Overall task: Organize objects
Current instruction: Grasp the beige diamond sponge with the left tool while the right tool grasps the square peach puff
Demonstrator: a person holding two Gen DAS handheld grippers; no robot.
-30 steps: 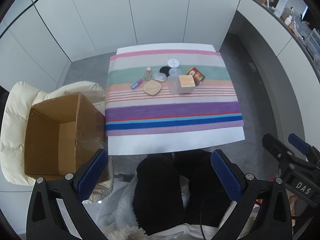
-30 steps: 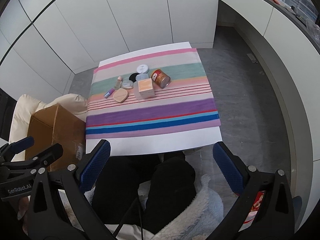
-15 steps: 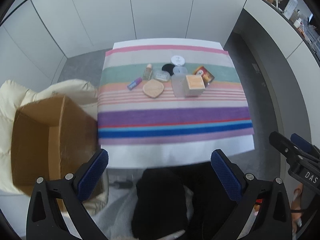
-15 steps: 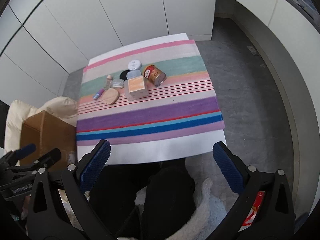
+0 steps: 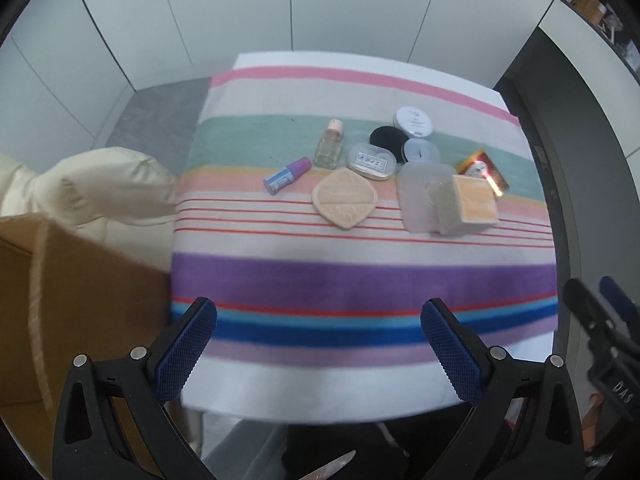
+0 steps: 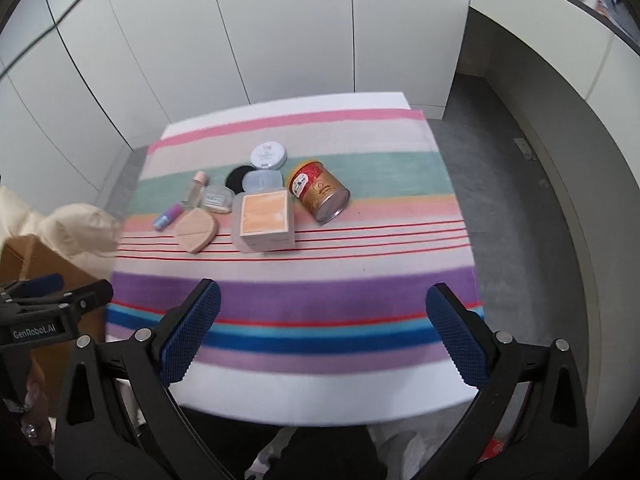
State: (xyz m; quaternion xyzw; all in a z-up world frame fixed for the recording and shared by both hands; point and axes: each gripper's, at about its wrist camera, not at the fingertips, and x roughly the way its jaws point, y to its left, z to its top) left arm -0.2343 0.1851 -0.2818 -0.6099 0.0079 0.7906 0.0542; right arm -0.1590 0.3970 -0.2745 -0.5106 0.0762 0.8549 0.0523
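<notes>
Both grippers hang with nothing in them, jaws spread wide: the left gripper (image 5: 318, 344) and the right gripper (image 6: 320, 332) sit over the near edge of the striped cloth (image 5: 360, 280). The things to sort lie well ahead of both in one tight cluster.

The red tin (image 6: 319, 191) lies on its side ahead and right, so a glancing touch could set it rolling. The peach box (image 6: 265, 216) touches its neighbours; closing on it may drag them. The small bottle (image 5: 330, 146) looks upright and easy to topple.

The cardboard box (image 5: 80, 304) sits to the left. Readable writing: "GenRobot.AI" and "DAS" on the gripper bodies; the labels are probably too blurred to read.
</notes>
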